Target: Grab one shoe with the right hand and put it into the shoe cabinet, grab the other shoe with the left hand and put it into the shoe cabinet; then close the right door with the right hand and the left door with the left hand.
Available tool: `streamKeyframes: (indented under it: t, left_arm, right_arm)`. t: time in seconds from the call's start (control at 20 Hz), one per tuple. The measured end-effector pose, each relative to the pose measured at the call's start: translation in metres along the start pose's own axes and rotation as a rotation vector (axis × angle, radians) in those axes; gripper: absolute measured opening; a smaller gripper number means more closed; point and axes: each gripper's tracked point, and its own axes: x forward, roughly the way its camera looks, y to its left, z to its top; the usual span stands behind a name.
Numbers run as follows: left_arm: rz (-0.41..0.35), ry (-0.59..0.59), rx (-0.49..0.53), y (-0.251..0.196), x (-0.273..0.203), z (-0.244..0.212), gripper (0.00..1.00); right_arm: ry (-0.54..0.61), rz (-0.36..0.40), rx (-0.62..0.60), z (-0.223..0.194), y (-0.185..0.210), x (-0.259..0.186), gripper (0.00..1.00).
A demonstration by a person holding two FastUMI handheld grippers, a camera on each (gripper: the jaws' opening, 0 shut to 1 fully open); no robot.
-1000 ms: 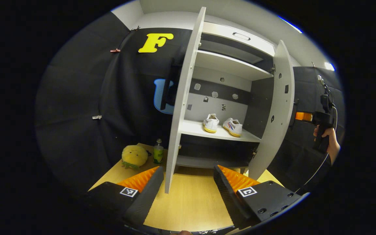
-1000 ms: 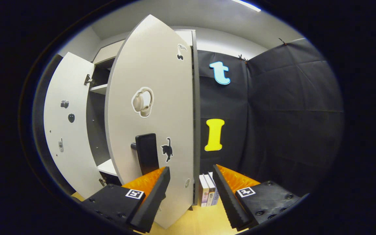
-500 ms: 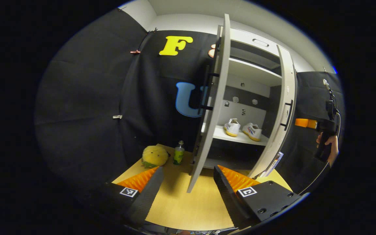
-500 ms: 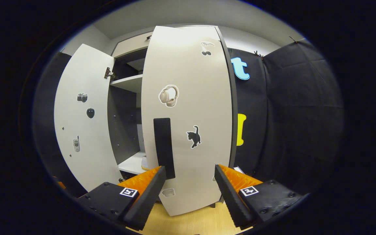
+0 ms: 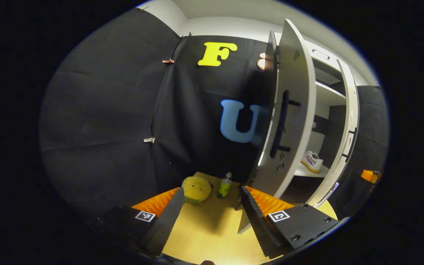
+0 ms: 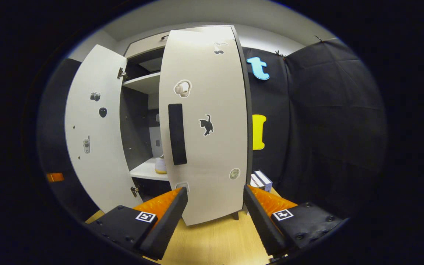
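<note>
Cabinet [image 6: 142, 82]: white board panels, dark grey interior, standing on a pale wood-grain bench [image 6: 215, 244]. Right door [image 6: 206, 121] is flat white with a black bar handle [image 6: 177, 134] and stickers of headphones, a cat and cherries; since a second ago it has swung from well ajar to nearly closed. Left door [image 6: 92, 129] is open in the right claw view, its inner face carrying small camera and phone stickers. In the left claw view it [image 5: 289, 121] now shows its outer face and black handle, where earlier only its edge showed.

Shoes: white canvas, on the middle shelf. One [image 5: 311, 162] shows red and blue side stripes; any brand lettering is too small to read. One [image 6: 160, 165] shows in the door gap.

Books [image 6: 261, 180] stand right of the cabinet; spine text illegible.

Left claw [image 5: 210, 211]: jaws wide apart, holding nothing. Right claw [image 6: 215, 213]: jaws wide apart, holding nothing, just before the right door.

Yellow plush toy [image 5: 196, 189] and green bottle [image 5: 225, 186] sit side by side on the bench.
</note>
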Motion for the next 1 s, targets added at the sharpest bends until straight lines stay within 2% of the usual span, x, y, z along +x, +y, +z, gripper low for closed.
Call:
streamKeyframes:
  t: [0.25,0.4,0.7,0.85,1.0]
  left_arm:
    - [-0.060,-0.090,0.075,-0.013,0.045,0.064,0.94]
    - [-0.081,-0.095,0.091,-0.021,0.073,0.074,0.95]
    - [-0.136,-0.143,0.215,-0.052,0.097,0.090,0.94]
    - [-0.125,-0.152,0.222,-0.055,0.097,0.096,0.91]
    - [-0.159,-0.103,0.199,-0.069,0.096,0.087,0.91]
  right_arm:
    - [0.017,-0.008,-0.001,-0.021,0.010,-0.027,0.99]
    - [0.038,-0.006,0.015,-0.029,0.014,-0.034,0.99]
    - [0.041,-0.038,0.023,-0.033,0.005,-0.037,0.99]
    - [0.051,-0.034,0.027,-0.034,0.006,-0.031,0.99]
    - [0.060,-0.030,0.032,-0.036,0.007,-0.024,0.99]
